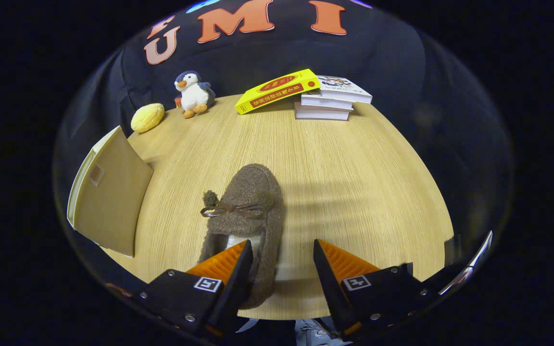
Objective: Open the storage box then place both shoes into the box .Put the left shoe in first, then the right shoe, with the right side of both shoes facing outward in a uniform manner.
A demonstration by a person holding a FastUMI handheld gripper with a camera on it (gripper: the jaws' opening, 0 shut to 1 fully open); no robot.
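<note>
Shoe [245, 216] lies on the table [354, 158], its heel side between the gripper's [281, 269] open jaws.

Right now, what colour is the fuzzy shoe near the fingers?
Brown, with a darker bow; the shoe shows best in the gripper view.

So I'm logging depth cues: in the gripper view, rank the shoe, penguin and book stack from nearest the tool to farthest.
1. Shoe: between the open tool's fingers, toward the left one.
2. Penguin: far ahead, left.
3. Book stack: far ahead, right; too close to the penguin to separate.
</note>
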